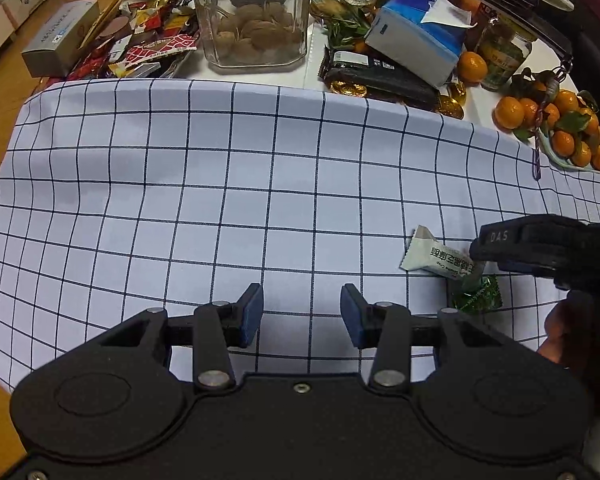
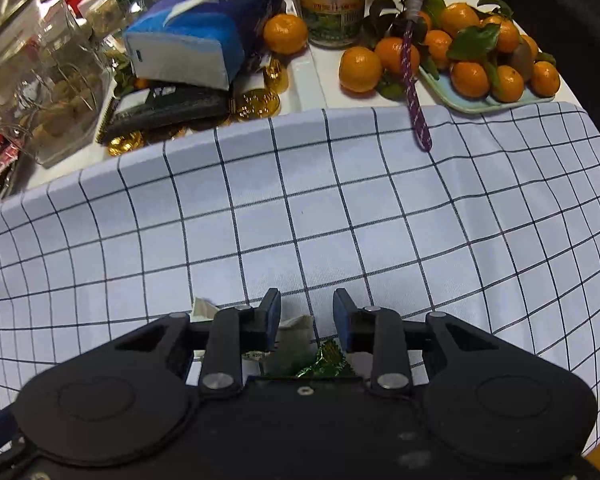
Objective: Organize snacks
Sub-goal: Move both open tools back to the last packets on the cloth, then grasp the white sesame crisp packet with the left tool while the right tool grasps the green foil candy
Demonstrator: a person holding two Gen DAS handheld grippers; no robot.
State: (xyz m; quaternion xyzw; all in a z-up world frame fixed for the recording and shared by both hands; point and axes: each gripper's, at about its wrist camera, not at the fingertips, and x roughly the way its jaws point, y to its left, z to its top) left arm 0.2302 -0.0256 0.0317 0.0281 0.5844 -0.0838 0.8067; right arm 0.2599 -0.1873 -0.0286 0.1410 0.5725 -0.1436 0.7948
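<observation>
A white wrapped snack (image 1: 428,254) and a green foil candy (image 1: 478,300) lie side by side on the checked cloth (image 1: 220,180) at the right. My right gripper (image 1: 476,256) points down just over them. In the right wrist view the white snack (image 2: 296,326) and the green candy (image 2: 326,360) lie low between the fingers, close to the body. The right gripper (image 2: 306,316) keeps a narrow gap, and its pads press on nothing. My left gripper (image 1: 302,312) is open wide over bare cloth, to the left of the snacks.
Behind the cloth stand a glass jar of walnuts (image 1: 256,20), a blue tissue pack (image 1: 416,36) on a black packet (image 1: 380,74), gold foil coins (image 1: 348,89) and a heap of snack packets (image 1: 148,40). Tangerines on a plate (image 1: 560,132) sit far right, with a purple lanyard (image 2: 414,92).
</observation>
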